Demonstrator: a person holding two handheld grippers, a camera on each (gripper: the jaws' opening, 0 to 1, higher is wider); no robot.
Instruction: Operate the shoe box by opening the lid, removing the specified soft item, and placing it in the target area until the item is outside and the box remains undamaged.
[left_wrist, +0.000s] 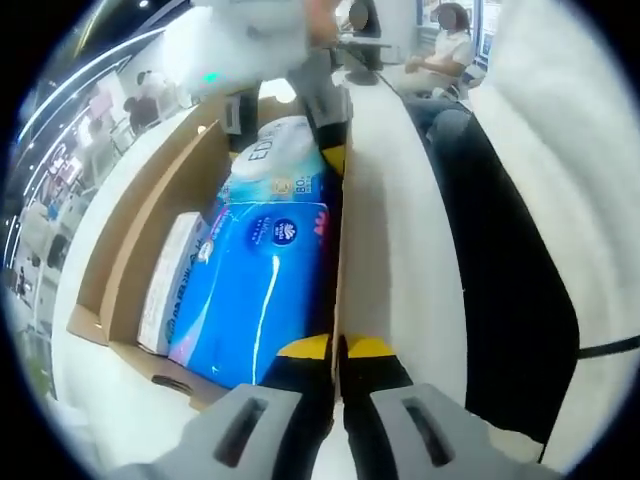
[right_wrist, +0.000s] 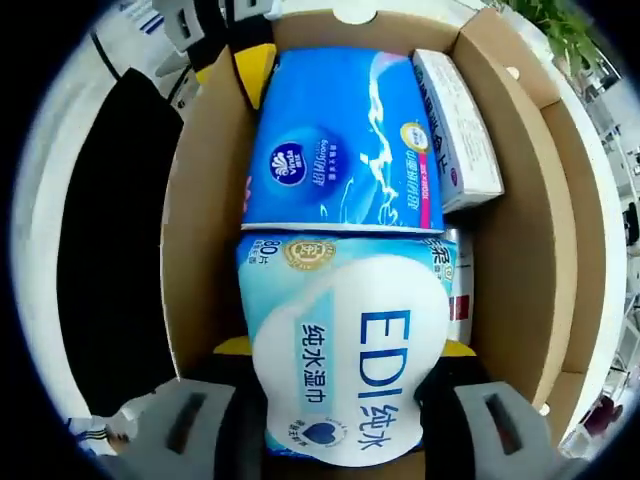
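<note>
The open brown cardboard shoe box (right_wrist: 520, 250) is sitting on a white table surface (left_wrist: 400, 250), its lid off or folded out of sight and its contents exposed. In the left gripper view, a wide black strip (left_wrist: 510, 290) is running along the table beside the box, and a seated person (left_wrist: 440, 60) is showing in the background.

Inside the box, a blue plastic tissue pack (right_wrist: 340, 140) is lying flat at the end nearer the left gripper. A white-and-pale-blue soft wet-wipe pack marked "EDI" (right_wrist: 350, 340) is lying against it at the other end, touching it along one edge. A slim white rectangular carton with red print (right_wrist: 455, 125) is standing on edge between the tissue pack and the box wall.

The right gripper (right_wrist: 345, 350) is standing with its jaws spread wide, one on each side of the wet-wipe pack, yellow tips close against the pack's sides; whether they are pressing it cannot be told.

The left gripper (left_wrist: 338, 350) is showing its yellow-tipped black jaws drawn nearly together, with the edge of the box's side wall running between them; a firm grip cannot be confirmed.
</note>
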